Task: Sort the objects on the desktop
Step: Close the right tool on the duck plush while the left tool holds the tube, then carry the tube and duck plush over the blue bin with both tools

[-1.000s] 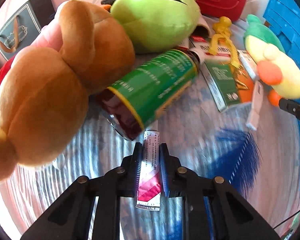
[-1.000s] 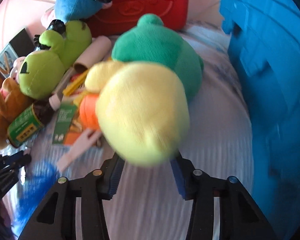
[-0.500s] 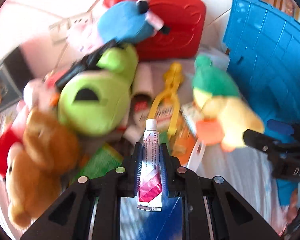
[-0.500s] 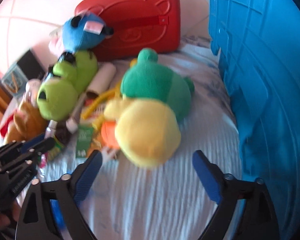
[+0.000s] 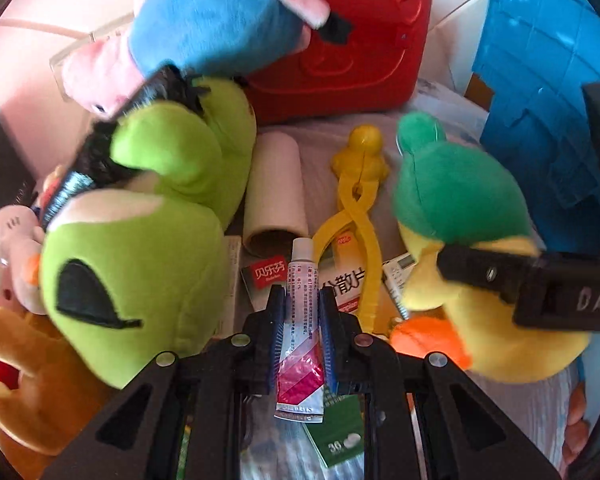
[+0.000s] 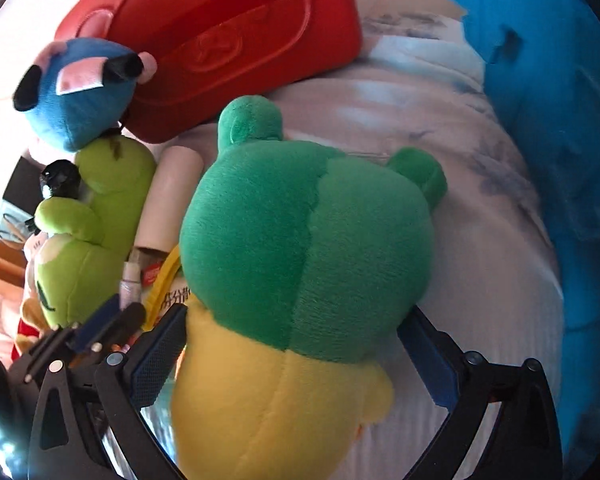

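Ointment tube (image 5: 299,322) w/ pink-striped end is clamped in left claw (image 5: 299,318), lower centre of left wrist view, above a clutter of med boxes (image 5: 342,286) and yellow tongs (image 5: 362,216). Right claw (image 6: 290,354) jaws opening, spread wide either side of green/yellow plush (image 6: 300,264), pads not pressing it; plush fills centre of right wrist view. Lime plush (image 5: 140,264) at left, red case (image 6: 228,36) at top, blue bin (image 6: 548,120) at right edge.
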A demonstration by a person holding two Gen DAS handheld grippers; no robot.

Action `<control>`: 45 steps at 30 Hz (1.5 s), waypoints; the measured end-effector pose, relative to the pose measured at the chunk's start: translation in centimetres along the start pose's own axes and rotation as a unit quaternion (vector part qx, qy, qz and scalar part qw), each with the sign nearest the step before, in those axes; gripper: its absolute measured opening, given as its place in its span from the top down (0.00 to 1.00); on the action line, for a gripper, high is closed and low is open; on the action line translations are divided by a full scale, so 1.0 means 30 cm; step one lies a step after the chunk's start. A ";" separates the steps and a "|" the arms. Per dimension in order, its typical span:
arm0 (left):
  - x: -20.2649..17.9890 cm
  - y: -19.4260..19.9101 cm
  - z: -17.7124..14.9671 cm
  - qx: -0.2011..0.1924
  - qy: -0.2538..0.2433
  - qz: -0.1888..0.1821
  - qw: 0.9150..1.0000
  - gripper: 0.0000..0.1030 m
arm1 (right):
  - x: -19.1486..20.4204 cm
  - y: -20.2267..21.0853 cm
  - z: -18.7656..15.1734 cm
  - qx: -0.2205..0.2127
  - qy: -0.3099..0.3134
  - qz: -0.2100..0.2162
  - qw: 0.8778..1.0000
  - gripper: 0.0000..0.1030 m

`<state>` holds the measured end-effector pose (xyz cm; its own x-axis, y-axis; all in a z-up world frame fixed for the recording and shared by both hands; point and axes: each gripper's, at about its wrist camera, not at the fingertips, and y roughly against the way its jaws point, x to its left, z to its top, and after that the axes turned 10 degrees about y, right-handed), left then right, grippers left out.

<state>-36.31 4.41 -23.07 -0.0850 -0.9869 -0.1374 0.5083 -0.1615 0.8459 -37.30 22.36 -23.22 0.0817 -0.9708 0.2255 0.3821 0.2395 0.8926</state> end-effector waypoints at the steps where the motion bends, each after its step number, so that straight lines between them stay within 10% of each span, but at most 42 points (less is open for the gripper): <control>1: 0.004 -0.008 -0.005 0.001 0.001 0.000 1.000 0.83 | 0.002 -0.003 0.010 -0.004 0.003 -0.005 1.000 0.00; 13: 0.001 -0.002 -0.009 0.006 0.008 -0.003 1.000 0.83 | 0.034 -0.055 0.003 0.041 0.032 -0.019 0.998 0.00; 28: 0.012 0.169 -0.031 -0.028 0.014 -0.004 0.999 0.83 | 0.121 0.120 -0.073 -0.040 0.066 -0.045 0.996 0.18; 45: -0.034 0.776 -0.162 -0.157 0.017 -0.010 0.987 0.83 | 0.344 0.749 -0.274 -0.198 0.125 -0.062 0.970 0.18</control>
<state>-20.22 1.64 -5.74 -0.0710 -0.9823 -0.1734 0.7481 -0.1674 0.6421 -20.30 17.61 -4.04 0.2150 -0.9764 -0.0196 0.7234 0.1457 0.6749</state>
